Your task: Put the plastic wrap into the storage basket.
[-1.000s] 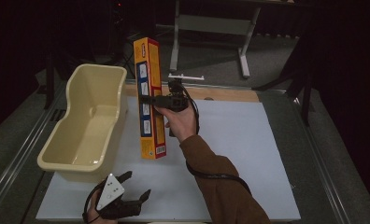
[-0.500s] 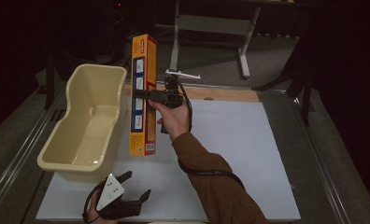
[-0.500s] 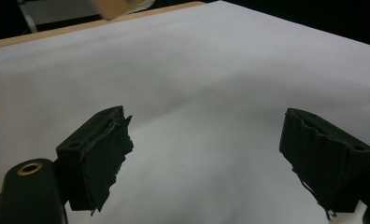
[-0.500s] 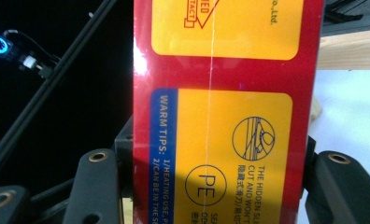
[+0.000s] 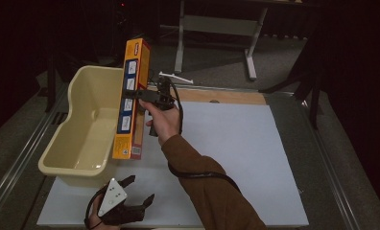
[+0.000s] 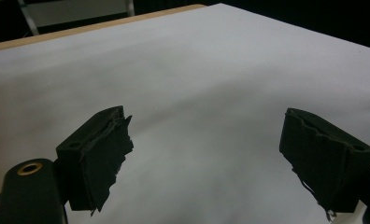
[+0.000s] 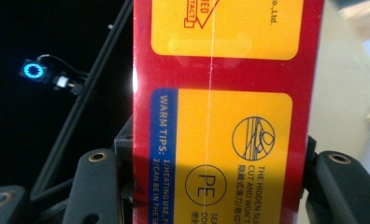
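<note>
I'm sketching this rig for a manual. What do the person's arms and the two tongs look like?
Both tongs are black with two blocky jaws. The left tongs carry a grey three-cornered plate with dark dots on top; their pads look ragged-edged. A black cable loops from the right tongs over a brown sleeve.

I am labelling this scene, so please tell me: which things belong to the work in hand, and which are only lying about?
In the work:
- right gripper, shut on the long orange box
- cream tub, beside the lifted box

Lying about:
- left gripper, open, idle above the white sheet
- metal stand behind the table
</note>
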`<state>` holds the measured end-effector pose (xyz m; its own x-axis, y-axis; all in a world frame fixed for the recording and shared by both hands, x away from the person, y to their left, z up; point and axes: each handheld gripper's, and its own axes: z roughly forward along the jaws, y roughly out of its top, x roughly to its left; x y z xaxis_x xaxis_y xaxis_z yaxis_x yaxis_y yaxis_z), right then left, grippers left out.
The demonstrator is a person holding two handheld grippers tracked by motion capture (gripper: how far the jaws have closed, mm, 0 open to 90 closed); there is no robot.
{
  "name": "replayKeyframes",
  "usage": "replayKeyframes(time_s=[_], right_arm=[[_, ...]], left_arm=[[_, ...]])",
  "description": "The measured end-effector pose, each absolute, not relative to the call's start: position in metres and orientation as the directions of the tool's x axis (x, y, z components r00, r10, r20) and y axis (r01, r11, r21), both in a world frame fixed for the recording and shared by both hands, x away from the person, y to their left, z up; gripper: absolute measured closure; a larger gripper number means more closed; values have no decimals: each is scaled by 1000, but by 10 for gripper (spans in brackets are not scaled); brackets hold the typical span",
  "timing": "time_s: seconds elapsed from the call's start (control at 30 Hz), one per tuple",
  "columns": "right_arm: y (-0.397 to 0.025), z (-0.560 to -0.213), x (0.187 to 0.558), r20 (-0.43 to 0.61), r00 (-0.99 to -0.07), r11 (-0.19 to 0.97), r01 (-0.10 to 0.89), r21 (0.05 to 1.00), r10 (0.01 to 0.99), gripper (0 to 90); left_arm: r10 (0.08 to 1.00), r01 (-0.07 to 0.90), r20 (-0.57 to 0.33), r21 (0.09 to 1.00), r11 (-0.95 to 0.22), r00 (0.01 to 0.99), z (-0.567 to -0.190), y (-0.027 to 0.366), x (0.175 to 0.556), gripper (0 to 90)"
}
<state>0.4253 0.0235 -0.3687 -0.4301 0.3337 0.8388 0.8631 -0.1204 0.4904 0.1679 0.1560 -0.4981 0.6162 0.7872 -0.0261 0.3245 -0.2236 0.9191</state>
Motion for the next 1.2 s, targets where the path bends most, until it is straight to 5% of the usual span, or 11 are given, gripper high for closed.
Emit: replayKeyframes(time_s=[1.2], right_arm=[[92,-381,419,905,-303,-137,925,355,297,407]], left_arm=[[789,319,-45,927,-195,613,-497,160,165,157]])
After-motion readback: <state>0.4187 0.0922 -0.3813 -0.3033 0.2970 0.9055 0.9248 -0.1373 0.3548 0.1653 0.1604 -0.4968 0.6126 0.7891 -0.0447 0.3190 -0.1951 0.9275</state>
